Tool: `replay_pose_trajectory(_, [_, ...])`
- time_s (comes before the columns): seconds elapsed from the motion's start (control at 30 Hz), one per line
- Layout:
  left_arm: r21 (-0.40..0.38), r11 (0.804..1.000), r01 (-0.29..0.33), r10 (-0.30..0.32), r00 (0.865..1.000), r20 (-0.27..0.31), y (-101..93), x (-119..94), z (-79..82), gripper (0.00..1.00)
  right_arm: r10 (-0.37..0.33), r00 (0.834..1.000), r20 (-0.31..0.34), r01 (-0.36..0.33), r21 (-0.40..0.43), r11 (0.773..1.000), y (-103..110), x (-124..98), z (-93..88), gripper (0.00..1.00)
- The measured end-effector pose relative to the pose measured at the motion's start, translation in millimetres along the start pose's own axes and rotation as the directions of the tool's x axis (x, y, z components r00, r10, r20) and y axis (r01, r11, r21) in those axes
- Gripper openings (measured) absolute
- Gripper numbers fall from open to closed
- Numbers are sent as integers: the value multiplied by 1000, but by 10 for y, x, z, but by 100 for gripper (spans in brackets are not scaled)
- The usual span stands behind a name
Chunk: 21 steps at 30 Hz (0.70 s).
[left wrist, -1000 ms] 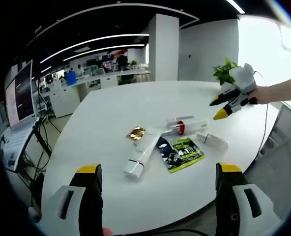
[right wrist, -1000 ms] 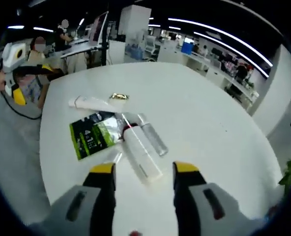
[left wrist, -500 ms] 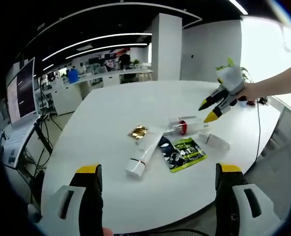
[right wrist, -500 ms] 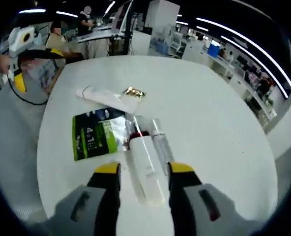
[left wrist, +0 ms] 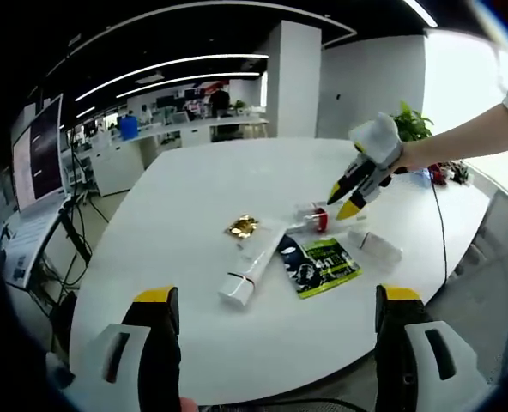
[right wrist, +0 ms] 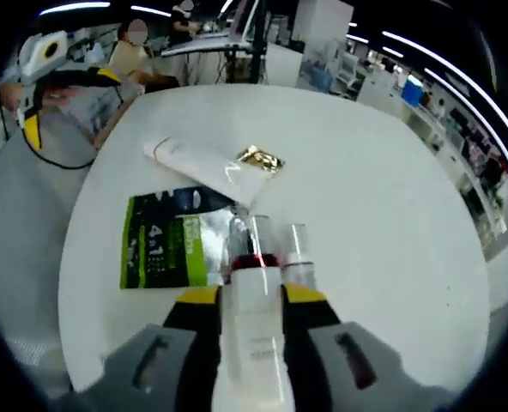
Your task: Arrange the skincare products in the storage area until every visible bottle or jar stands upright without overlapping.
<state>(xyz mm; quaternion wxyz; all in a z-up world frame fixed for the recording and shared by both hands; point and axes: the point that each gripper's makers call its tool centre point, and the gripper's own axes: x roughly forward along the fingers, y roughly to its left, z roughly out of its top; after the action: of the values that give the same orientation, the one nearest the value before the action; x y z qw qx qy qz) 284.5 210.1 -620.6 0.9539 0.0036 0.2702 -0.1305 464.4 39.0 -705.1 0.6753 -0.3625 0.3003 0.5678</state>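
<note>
Skincare items lie flat in a cluster on the white round table (left wrist: 168,215). They include a white tube (left wrist: 245,275), a gold packet (left wrist: 241,227), a green-and-black sachet (left wrist: 320,264), a small white bottle (left wrist: 378,249) and a white bottle with a red collar (left wrist: 312,221). My right gripper (left wrist: 343,199) comes down on that bottle from the right. The white bottle (right wrist: 252,326) fills the gap of my right gripper (right wrist: 250,296), both jaws against its sides. A clear bottle (right wrist: 295,251) lies beside it, with the sachet (right wrist: 164,249) and tube (right wrist: 198,163) farther off. My left gripper (left wrist: 277,296) hangs open at the near edge, nothing between its jaws.
A potted plant (left wrist: 413,124) and a black cable (left wrist: 438,227) are at the table's far right. Desks and a monitor (left wrist: 39,154) stand to the left. Beyond the table edge, my left gripper (right wrist: 69,103) is held by a person's hand, and a seated person (right wrist: 121,60) is behind.
My right gripper has come down and forward over the red-collared bottle, and its jaws have narrowed onto the bottle's sides. My left gripper has stayed put and open.
</note>
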Motion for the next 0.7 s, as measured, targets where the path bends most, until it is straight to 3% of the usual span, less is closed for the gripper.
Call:
replay_pose_trajectory(0.3, [-14,1000,-5,5,1000,-3,15,15,-7,93,19,996,-93,-26,-72,997,-30,204,-95,28])
replay_pose_trajectory(0.7, [-9,1000,5,-5,1000,-19,-10,32,-32,92,109,976,-187,-116,-25,993,7,334,-152,29])
